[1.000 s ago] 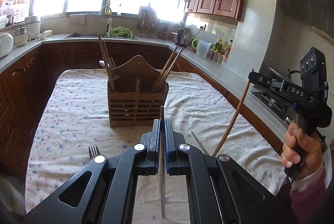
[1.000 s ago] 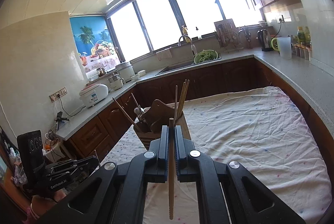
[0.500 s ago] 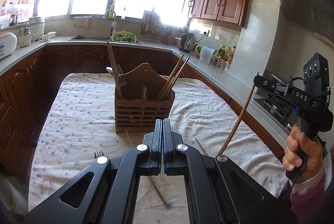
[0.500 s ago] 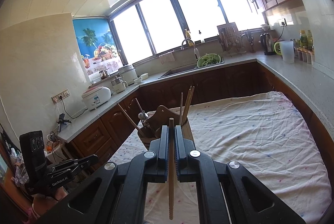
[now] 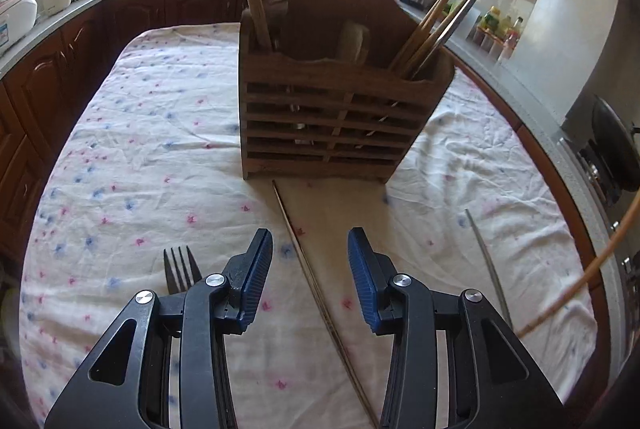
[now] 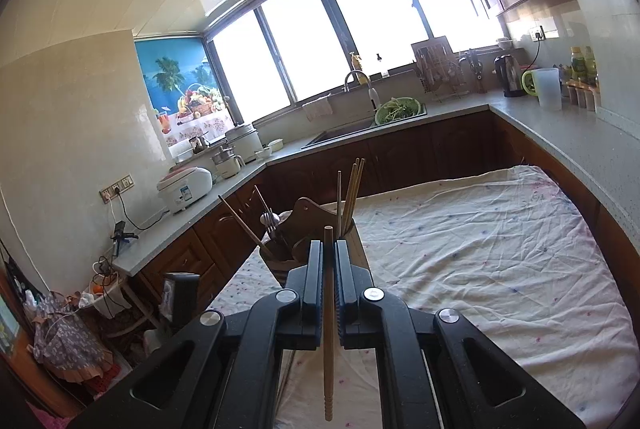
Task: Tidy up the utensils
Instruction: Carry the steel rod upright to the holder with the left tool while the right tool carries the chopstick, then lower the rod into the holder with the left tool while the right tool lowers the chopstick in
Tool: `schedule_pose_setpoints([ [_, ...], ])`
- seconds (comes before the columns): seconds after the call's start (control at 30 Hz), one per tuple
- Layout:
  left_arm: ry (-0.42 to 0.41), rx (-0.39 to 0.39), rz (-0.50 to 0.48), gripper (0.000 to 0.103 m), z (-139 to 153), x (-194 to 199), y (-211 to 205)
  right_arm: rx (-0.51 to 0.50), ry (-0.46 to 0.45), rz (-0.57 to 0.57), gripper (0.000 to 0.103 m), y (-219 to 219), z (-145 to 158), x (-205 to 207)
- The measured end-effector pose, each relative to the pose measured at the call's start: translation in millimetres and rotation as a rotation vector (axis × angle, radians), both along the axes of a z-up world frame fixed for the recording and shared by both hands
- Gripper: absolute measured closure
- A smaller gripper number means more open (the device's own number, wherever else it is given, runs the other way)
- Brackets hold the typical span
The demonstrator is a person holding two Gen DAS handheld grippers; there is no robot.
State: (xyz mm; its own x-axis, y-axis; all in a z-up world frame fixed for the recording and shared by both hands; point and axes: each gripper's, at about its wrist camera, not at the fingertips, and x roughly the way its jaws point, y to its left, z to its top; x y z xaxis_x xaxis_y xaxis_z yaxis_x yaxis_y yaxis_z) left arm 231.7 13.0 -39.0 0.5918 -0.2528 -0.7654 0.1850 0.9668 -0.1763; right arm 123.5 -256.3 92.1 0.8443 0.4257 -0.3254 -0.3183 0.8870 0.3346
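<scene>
A slatted wooden utensil holder [image 5: 332, 109] stands on the flowered tablecloth [image 5: 152, 149] with chopsticks and cutlery upright in its compartments. My left gripper [image 5: 309, 235] hovers low over the cloth just in front of it, its jaws opening. A thin chopstick [image 5: 312, 281] lies flat on the cloth below the gap, and the pads do not touch it. A dark fork [image 5: 182, 267] lies just left of the left finger. My right gripper [image 6: 329, 243] is shut on a wooden chopstick [image 6: 328, 329], held up off the table to the right of the holder [image 6: 308, 225].
A second thin metal chopstick [image 5: 486, 261] lies on the cloth to the right. The held wooden chopstick [image 5: 580, 281] crosses the right edge of the left wrist view. Counters, a sink [image 6: 352, 129] and a stove [image 5: 612, 149] ring the table.
My left gripper let go of the thin chopstick, which now lies on the cloth. It then dropped low toward the holder and its jaws opened. The right gripper kept still.
</scene>
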Motion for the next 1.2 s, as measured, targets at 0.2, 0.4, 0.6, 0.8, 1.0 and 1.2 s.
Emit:
schedule_pose_setpoints([
  [0.2, 0.090, 0.108, 0.002, 0.082, -39, 49, -25, 0.020, 0.010, -0.008, 0.098, -8, -4, 4],
  [0.4, 0.037, 0.157, -0.035, 0.099, -41, 45, -34, 0.034, 0.019, -0.012, 0.098, -11, -7, 9],
  [0.6, -0.022, 0.021, -0.050, 0.099, -15, 3, -15, 0.035, 0.023, -0.001, 0.098, -5, -8, 11],
  [0.8, -0.162, -0.100, -0.060, 0.099, 44, -45, 8, 0.026, 0.009, 0.013, 0.098, 6, -2, 11],
  [1.0, -0.265, -0.145, -0.053, 0.099, 90, -65, 21, 0.014, -0.022, 0.024, 0.098, 18, 10, 13],
  [1.2, -0.321, -0.161, -0.048, 0.099, 110, -66, 27, -0.001, -0.048, 0.038, 0.098, 29, 20, 17],
])
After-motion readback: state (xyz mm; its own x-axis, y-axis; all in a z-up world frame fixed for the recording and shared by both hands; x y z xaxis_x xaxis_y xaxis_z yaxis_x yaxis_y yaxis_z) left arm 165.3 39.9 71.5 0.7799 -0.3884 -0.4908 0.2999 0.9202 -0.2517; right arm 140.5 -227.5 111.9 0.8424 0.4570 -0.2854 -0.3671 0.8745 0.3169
